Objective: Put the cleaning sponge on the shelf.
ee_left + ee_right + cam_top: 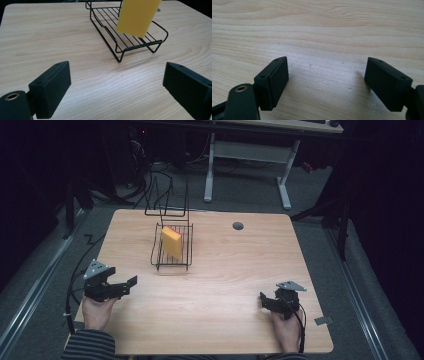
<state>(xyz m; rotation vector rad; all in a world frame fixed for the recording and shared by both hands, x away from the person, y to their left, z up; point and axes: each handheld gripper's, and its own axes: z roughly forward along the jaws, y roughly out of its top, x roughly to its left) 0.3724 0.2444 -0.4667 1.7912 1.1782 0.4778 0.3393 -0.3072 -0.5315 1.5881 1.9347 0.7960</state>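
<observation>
A dark workroom, its edges lost in shadow, surrounds a pale wooden table point(215, 285) where a person, cut off at the forearms by the bottom of the high view, holds two tools. The left gripper point(131, 283) sits near the table's left edge, jaws spread wide with nothing between them; from its own camera, bare wood lies between the two black pads. The right gripper point(262, 299) rests toward the near right corner, jaws likewise wide apart and empty over plain wood grain. Well ahead of both, a black wire rack point(172, 251) stands at the middle of the far half of the table, and a yellow sponge point(172, 241) leans tilted inside it; what may be a reddish scouring face shows along its top edge, too small to confirm. The left gripper view crops the sponge's top. Cables and a desk frame behind are barely legible.
</observation>
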